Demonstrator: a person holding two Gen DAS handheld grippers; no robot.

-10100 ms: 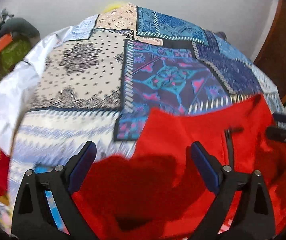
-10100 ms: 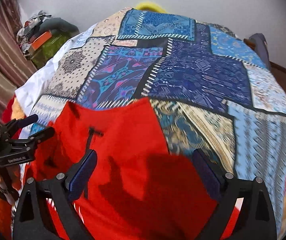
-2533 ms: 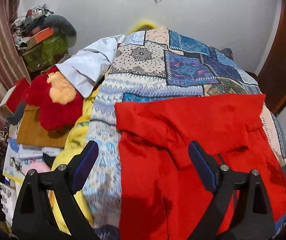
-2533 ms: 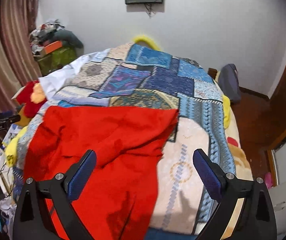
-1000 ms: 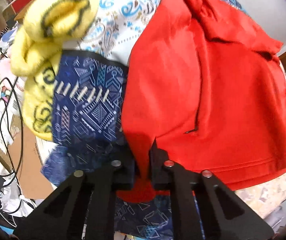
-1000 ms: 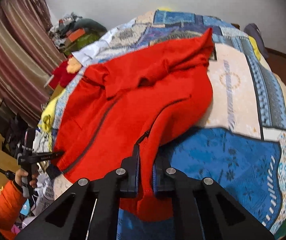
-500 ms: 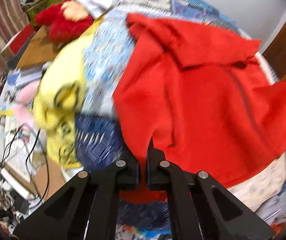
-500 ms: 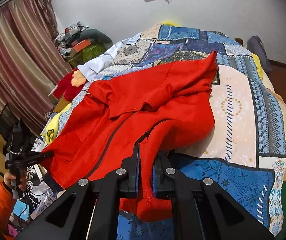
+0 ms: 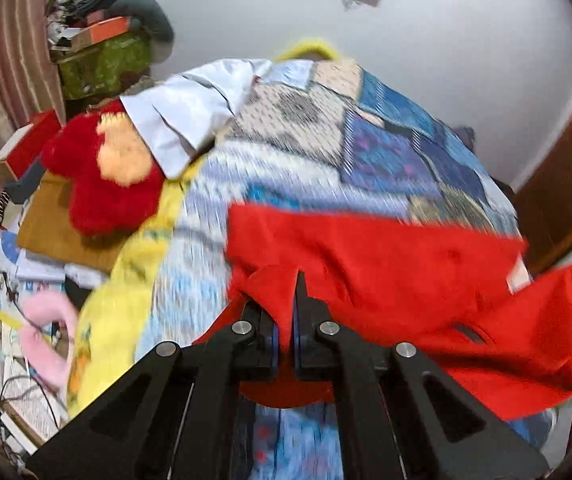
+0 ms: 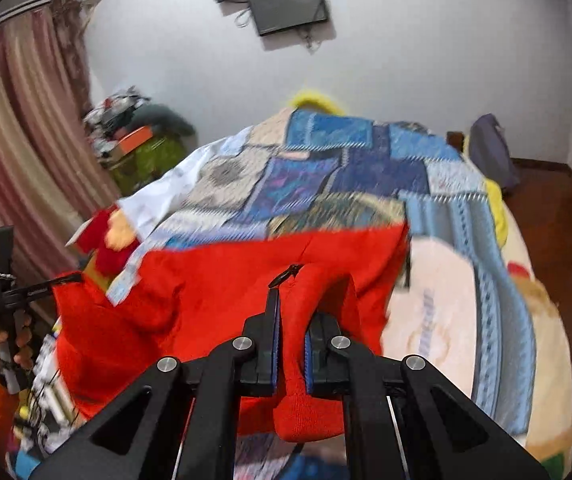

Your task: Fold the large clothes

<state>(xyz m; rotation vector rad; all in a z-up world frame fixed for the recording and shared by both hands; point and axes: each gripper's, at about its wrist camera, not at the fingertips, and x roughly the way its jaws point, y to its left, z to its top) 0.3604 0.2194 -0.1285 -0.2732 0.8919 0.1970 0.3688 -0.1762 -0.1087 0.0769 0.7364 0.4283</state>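
Jacket [image 9: 385, 264] in red hangs partly lifted over the patchwork bed [image 9: 317, 148], its near hem raised at two corners while the far part lies on the quilt. Left gripper [image 9: 284, 320] is pressed together on a fold of the hem; right gripper [image 10: 291, 336] pinches a thick bunch of cloth just beside the zipper pull [image 10: 286, 271]. From here the fold could go crooked, I judge, if one corner is carried further than the other. The thin pinch on the left could slip out under the jacket's weight. Slack cloth between the grippers could sag and crease, and the plush toy [image 9: 106, 172] lies close enough to catch a swinging edge.
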